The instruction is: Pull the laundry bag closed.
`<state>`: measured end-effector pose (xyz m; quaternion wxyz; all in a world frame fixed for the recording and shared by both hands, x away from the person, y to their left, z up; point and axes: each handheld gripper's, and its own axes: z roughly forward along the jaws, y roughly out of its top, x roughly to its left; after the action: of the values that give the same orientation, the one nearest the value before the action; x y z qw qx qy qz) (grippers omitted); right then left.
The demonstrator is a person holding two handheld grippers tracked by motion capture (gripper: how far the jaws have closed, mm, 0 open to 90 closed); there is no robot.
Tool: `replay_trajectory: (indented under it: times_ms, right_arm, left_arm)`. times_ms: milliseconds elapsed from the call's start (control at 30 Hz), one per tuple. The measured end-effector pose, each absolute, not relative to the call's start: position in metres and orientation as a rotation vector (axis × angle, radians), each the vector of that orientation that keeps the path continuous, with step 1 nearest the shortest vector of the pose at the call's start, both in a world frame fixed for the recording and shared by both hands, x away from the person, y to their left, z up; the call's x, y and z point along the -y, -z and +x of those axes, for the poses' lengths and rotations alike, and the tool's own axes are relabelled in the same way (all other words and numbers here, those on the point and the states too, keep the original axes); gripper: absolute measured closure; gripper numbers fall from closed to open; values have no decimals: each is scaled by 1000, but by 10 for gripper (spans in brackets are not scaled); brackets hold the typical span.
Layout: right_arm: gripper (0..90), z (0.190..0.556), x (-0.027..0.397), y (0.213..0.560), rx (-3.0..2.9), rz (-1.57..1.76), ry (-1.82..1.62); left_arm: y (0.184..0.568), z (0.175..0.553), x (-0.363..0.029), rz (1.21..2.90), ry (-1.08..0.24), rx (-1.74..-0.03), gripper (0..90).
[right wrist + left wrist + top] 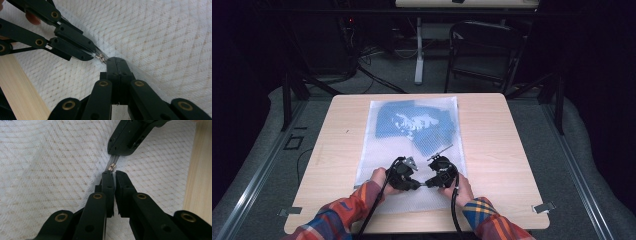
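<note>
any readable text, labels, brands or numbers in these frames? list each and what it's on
None can be read.
White print on the blue garment inside the mesh bag: shapes, too blurred to tell whether they are letters.
Zipper pull: no marking can be made out.
Left gripper and right gripper: plain black, brass rivets, no label.

Light wooden table (512,150) with a white mesh bag (377,150) flat on it, blue cloth (422,125) inside.
</note>
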<state>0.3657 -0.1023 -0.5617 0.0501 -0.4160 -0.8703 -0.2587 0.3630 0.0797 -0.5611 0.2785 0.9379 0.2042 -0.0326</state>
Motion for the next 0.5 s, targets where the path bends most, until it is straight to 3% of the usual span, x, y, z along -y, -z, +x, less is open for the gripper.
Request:
replay_trajectory:
  times_ms: [500]
  right_arm:
    - [900,366,103,562,2625,-1275,802]
  left_arm:
    - [559,365,-95,2510,109,-569,867]
